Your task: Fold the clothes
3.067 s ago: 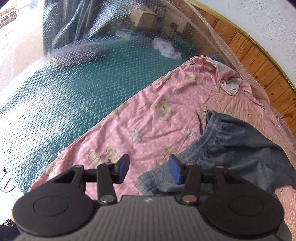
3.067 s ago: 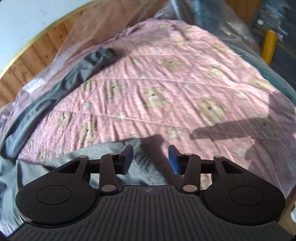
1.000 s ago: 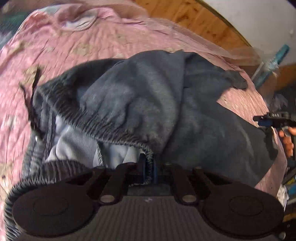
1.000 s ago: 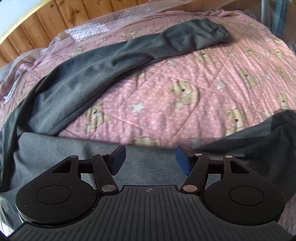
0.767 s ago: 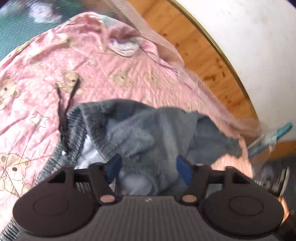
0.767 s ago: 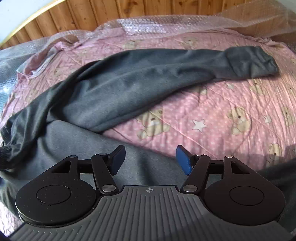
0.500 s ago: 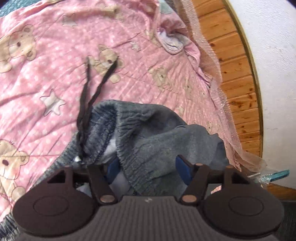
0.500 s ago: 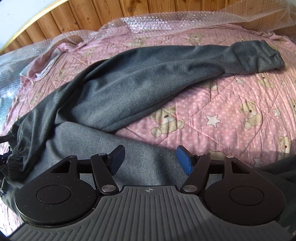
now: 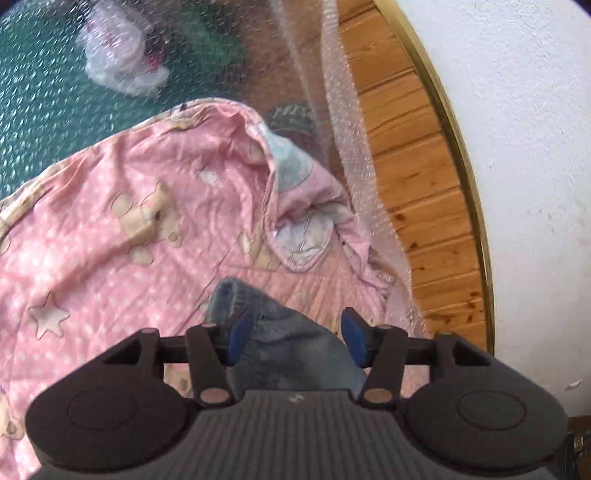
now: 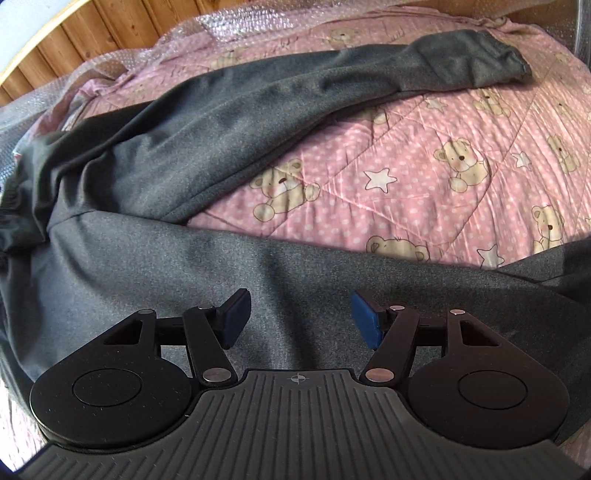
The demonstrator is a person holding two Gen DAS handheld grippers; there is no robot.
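The grey sweatpants (image 10: 155,155) run off the right wrist view's left edge, waistband cut off. The right gripper (image 10: 299,319) body hides the near leg's lower part. Left wrist view: motion-blurred; objects beyond the pink quilt (image 9: 110,221), under bubble wrap (image 9: 343,155), are unidentifiable.

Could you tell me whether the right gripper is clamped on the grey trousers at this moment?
No, the right gripper is open, its blue pads spread wide apart above the grey trousers, with nothing between them.

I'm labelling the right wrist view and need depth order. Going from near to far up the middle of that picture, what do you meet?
Open right gripper → near leg of the dark grey sweatpants → pink quilted bear-print blanket → far leg of the sweatpants → clear bubble wrap → wooden wall panelling.
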